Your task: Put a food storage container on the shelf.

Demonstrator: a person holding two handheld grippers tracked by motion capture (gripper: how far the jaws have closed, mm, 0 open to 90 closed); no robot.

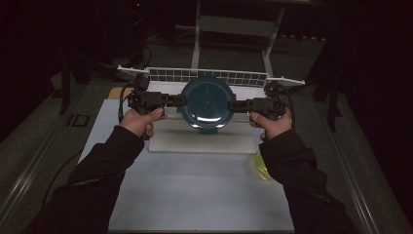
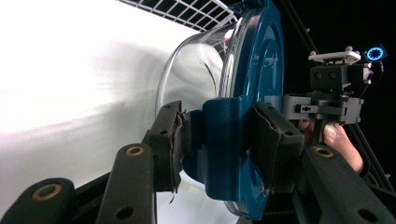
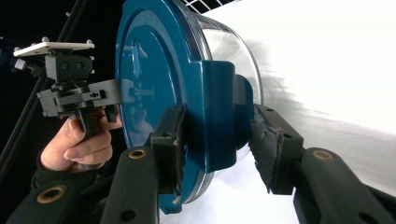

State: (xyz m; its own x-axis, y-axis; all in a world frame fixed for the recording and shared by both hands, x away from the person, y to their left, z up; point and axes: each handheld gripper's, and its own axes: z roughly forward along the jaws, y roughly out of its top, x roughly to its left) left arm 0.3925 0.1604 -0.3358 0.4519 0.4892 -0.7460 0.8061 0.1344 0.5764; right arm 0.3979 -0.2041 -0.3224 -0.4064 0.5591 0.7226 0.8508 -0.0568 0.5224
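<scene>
Nearest, in the high view, two dark sleeves enter from below and cross a white table [image 1: 195, 195]; a small yellow-green object [image 1: 263, 165] lies beside the right sleeve. Beyond them, the left gripper [image 1: 181, 101] and right gripper [image 1: 233, 105] point inward at each other, level, with the bowl [image 1: 207, 103] between them, held clear of a pale tray [image 1: 204, 141] below it. The bowl is clear glass with a blue lid on top. In the left gripper view, the jaws are clamped on the lid's blue side tab [image 2: 224, 140], one pad on each face; the right gripper [image 2: 292, 108] shows across the lid. In the right gripper view, the jaws likewise grip the opposite tab [image 3: 217, 112], the left gripper [image 3: 116, 95] beyond. Farthest, a white wire rack [image 1: 209, 75] stands behind the bowl.
</scene>
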